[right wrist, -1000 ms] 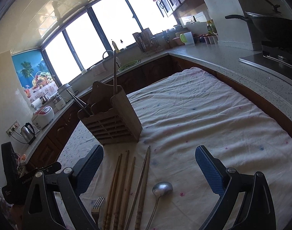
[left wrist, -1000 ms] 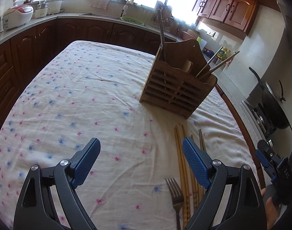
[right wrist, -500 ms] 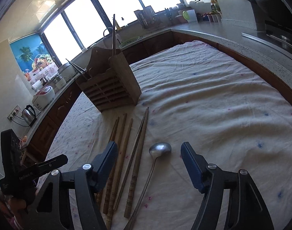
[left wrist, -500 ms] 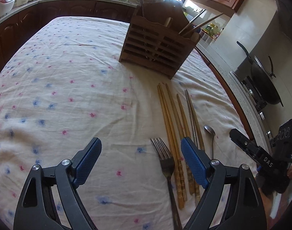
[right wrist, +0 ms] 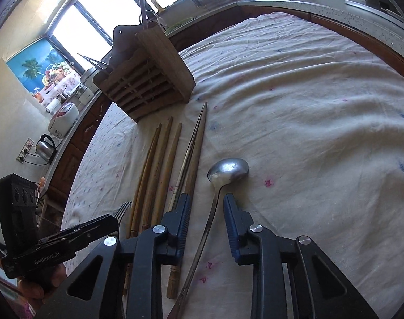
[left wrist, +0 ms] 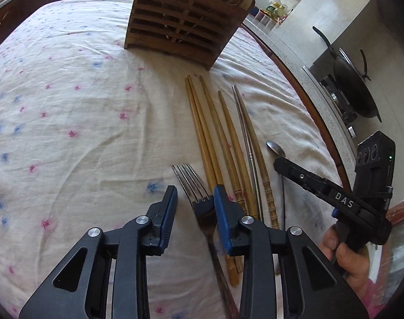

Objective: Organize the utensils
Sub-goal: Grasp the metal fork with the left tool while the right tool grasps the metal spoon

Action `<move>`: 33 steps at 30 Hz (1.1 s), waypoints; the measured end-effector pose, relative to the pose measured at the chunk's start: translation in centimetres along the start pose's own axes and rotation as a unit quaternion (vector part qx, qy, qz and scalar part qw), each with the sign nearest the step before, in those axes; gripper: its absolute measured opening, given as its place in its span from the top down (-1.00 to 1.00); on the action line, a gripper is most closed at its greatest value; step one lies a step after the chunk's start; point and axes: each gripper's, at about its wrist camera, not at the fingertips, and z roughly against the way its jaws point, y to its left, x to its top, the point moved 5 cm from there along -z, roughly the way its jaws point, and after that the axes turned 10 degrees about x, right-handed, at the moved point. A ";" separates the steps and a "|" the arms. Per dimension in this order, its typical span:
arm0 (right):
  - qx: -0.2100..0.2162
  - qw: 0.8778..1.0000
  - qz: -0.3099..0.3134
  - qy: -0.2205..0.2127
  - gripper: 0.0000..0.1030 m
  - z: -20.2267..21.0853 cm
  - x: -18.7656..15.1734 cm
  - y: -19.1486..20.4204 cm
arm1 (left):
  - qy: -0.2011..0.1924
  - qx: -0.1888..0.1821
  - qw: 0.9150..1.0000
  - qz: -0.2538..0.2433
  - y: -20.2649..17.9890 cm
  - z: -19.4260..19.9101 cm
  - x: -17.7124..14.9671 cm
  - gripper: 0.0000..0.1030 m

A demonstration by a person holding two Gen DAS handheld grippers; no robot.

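Left wrist view: fork (left wrist: 199, 199) lies between left tool's (left wrist: 195, 202) closing jaws.

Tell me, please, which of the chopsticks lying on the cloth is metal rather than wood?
The thin silver chopstick, second from the spoon side. The other five are tan bamboo and thicker; it lies right against the outermost bamboo one.

Both grippers point steeply down, side by side. The left gripper (left wrist: 195, 202) and right gripper (right wrist: 205, 211) have just been closing, jaws narrowed but still parted. A hand (left wrist: 345, 257) grips the right one's handle.
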 end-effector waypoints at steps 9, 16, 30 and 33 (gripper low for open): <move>0.036 0.999 -0.036 -0.001 0.92 -0.2 0.4 -1.1 | -0.003 -0.009 1.000 -0.016 -0.9 -0.1 0.0 0.81; 0.036 0.999 -0.021 -0.009 0.96 0.5 0.5 0.1 | -0.025 -0.015 0.999 -0.014 -0.6 1.5 0.5 0.87; 0.026 0.998 0.026 -0.050 0.96 3.1 1.9 3.0 | -0.081 -0.027 0.996 0.002 0.1 5.7 2.4 0.94; 0.026 0.997 0.040 -0.060 0.96 3.7 2.3 3.8 | -0.094 -0.027 0.995 0.003 0.3 6.6 2.9 0.94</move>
